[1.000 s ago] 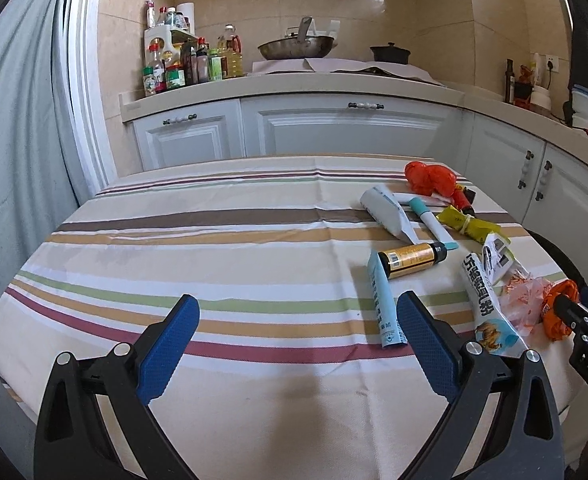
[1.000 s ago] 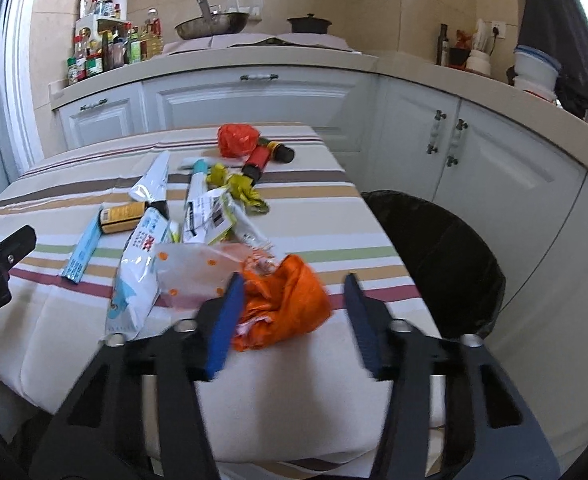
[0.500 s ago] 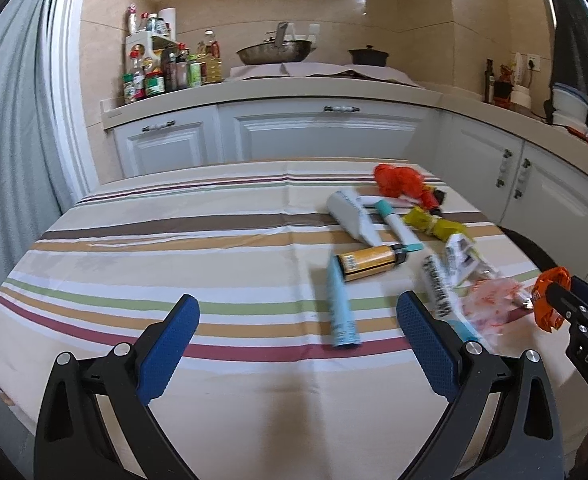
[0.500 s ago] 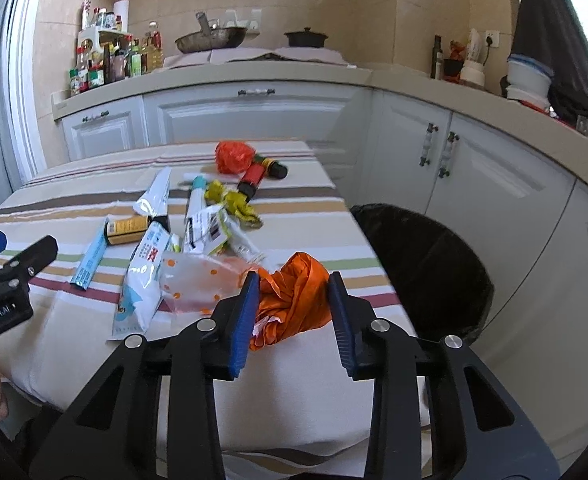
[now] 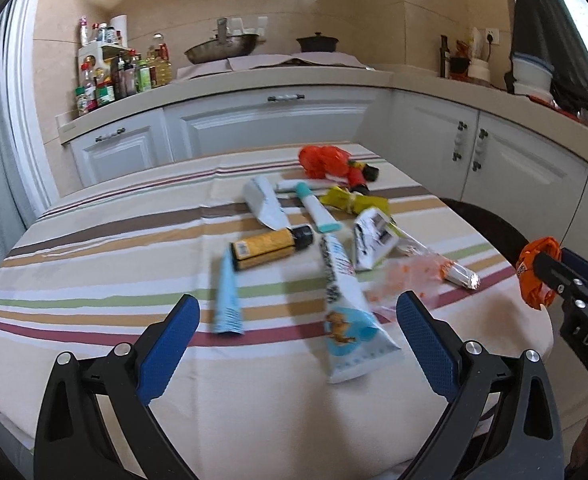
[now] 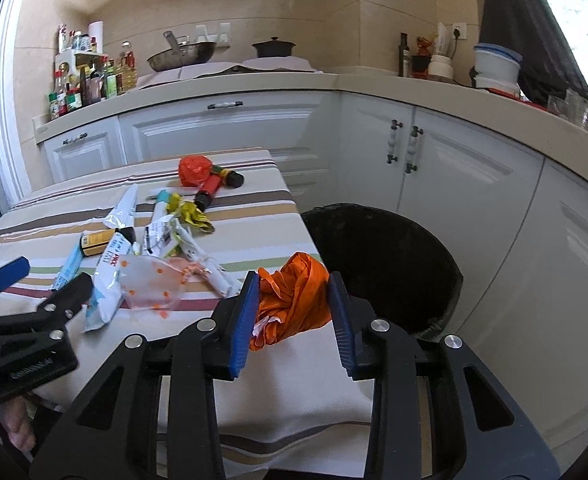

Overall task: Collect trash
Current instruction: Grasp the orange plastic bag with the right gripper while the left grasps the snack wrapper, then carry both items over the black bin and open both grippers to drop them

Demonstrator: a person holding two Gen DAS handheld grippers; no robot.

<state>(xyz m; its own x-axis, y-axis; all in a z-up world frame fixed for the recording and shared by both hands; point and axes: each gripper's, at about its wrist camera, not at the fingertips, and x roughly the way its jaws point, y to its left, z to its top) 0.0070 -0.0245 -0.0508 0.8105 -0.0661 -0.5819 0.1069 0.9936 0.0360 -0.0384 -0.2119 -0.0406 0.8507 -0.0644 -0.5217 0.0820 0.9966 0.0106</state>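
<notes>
My right gripper is shut on a crumpled orange plastic bag, lifted off the striped tablecloth at the table's right edge. A black trash bin stands on the floor just right of it. From the left wrist view the same orange bag shows at the far right in the right gripper. My left gripper is open above the table's near edge, with a white and blue pouch and a light blue tube lying ahead between its fingers' line.
Trash lies scattered on the table: a yellow bottle, a white tube, a clear orange-dotted wrapper, a yellow wrapper, a red bag. White cabinets and a cluttered counter ring the room.
My right gripper closed on the orange bag and lifted it toward the table's right edge. The left gripper, still open, moved to the right along the table's near side.
</notes>
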